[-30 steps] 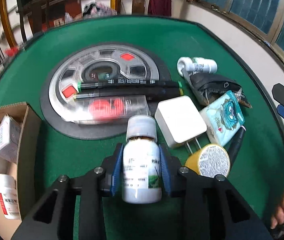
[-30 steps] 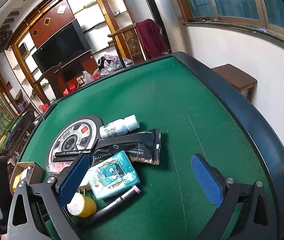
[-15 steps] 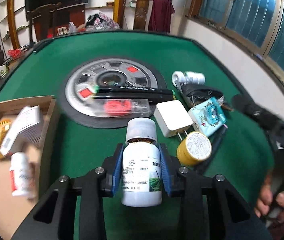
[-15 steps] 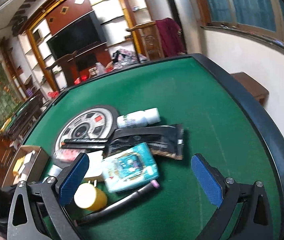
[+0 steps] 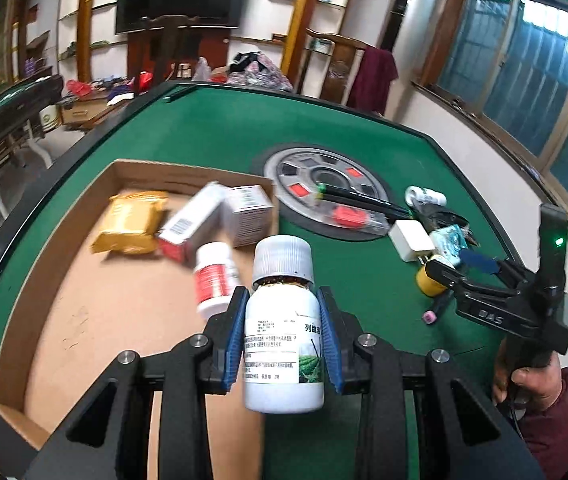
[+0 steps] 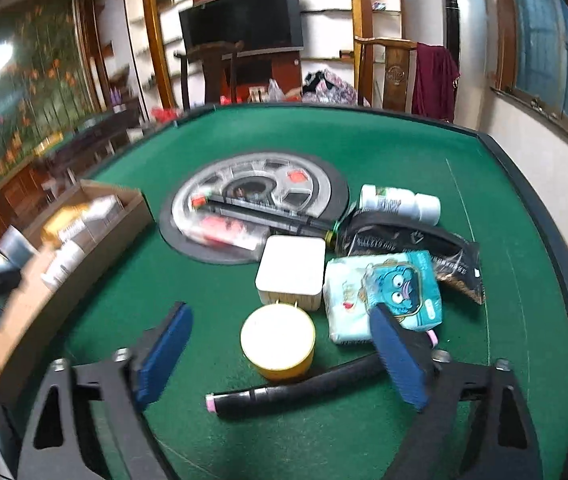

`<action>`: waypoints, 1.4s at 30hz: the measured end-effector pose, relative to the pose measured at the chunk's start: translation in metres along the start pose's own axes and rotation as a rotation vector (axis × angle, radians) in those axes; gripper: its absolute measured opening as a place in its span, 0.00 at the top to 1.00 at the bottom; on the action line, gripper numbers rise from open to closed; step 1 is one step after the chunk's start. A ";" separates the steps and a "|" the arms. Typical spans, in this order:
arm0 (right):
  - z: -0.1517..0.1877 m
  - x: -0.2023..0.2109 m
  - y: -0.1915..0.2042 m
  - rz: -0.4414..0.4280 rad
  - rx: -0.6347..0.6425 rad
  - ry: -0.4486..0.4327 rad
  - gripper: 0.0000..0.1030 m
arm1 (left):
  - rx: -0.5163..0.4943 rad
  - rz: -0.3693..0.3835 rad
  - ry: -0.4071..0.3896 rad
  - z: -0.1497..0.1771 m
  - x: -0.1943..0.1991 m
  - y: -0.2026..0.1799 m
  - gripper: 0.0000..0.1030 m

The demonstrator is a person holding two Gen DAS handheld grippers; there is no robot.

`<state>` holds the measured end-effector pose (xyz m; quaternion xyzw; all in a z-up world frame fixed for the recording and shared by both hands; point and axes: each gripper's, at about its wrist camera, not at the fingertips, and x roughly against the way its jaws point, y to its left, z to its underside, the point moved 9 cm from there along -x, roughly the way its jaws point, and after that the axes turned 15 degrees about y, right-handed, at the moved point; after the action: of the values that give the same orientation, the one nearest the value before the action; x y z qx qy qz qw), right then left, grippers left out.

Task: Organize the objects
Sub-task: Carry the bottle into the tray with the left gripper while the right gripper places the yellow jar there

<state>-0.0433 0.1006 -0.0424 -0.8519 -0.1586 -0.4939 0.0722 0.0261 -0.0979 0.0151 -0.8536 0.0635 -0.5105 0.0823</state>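
Observation:
My left gripper (image 5: 283,340) is shut on a white medicine bottle (image 5: 283,344) with a grey cap, held upright above the right edge of a cardboard box (image 5: 43,264). The box holds a yellow packet (image 5: 131,220), two small cartons and a white pill bottle (image 5: 215,280). My right gripper (image 6: 279,356) is open, its blue pads either side of a yellow round tin (image 6: 278,342) and above a black marker (image 6: 296,390). The right gripper also shows in the left wrist view (image 5: 484,276).
On the green table (image 6: 384,148) lie a white charger (image 6: 291,274), a teal tissue pack (image 6: 384,296), a black pouch (image 6: 416,240), a white bottle (image 6: 400,204), and pens and a clear case on the round centre disc (image 6: 259,200).
My left gripper carried the bottle left from the pile to over the box. My right gripper moved down and in toward the yellow tin, still open.

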 end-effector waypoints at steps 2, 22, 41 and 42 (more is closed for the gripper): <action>0.001 -0.010 0.002 0.020 0.008 0.029 0.40 | 0.015 0.004 -0.004 0.002 0.002 0.008 0.68; -0.031 0.054 0.122 -0.251 0.086 0.006 0.57 | 0.098 -0.135 0.017 -0.004 0.010 0.118 0.68; -0.033 -0.041 0.294 -0.274 0.304 0.192 0.57 | 0.156 -0.134 0.115 -0.031 -0.032 0.169 0.68; -0.034 -0.042 0.294 -0.268 0.305 0.192 0.57 | 0.160 -0.126 0.106 -0.030 -0.030 0.170 0.67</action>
<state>0.0097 -0.1938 -0.0518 -0.7516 -0.3356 -0.5481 0.1487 -0.0190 -0.2607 -0.0316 -0.8185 -0.0270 -0.5624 0.1146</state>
